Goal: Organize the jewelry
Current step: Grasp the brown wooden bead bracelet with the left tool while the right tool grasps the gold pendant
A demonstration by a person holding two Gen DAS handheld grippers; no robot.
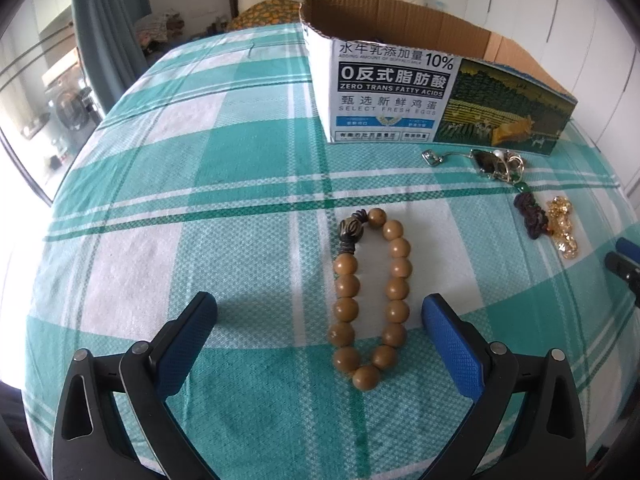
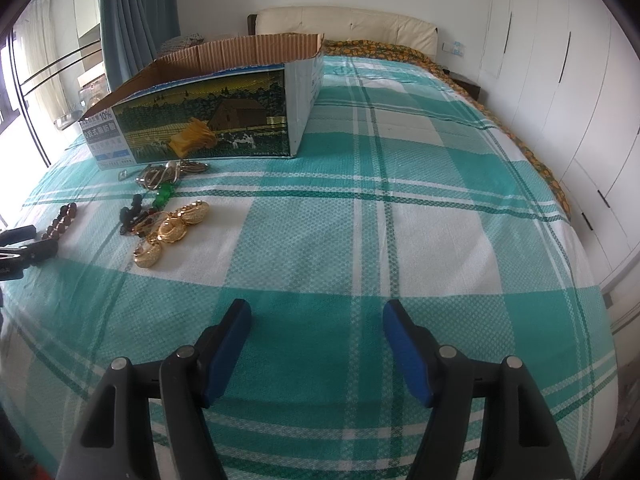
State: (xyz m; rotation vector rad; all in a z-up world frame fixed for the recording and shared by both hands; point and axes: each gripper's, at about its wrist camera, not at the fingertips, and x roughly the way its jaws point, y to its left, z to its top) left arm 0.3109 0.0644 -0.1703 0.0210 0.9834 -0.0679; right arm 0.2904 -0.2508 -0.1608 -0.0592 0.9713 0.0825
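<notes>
A tan wooden bead bracelet [image 1: 370, 292] lies on the checked bedspread, between the open fingers of my left gripper [image 1: 320, 312]; the gripper holds nothing. An open cardboard box [image 1: 420, 92] stands beyond it, also in the right wrist view [image 2: 208, 116]. In front of the box lie silver and gold pieces [image 1: 492, 162], a dark red beaded piece [image 1: 530, 216] and gold jewelry [image 1: 564, 226]. In the right wrist view the gold pieces [image 2: 172, 228] lie far left of my open, empty right gripper [image 2: 316, 316]. The left gripper's tip [image 2: 24, 248] shows at the left edge beside dark beads [image 2: 60, 222].
The green and white checked bedspread [image 2: 400, 240] covers a bed. White wardrobe doors [image 2: 560, 60] stand on the right. A curtain [image 1: 104, 20] and glass door are on the left. The headboard [image 2: 344, 28] is at the far end.
</notes>
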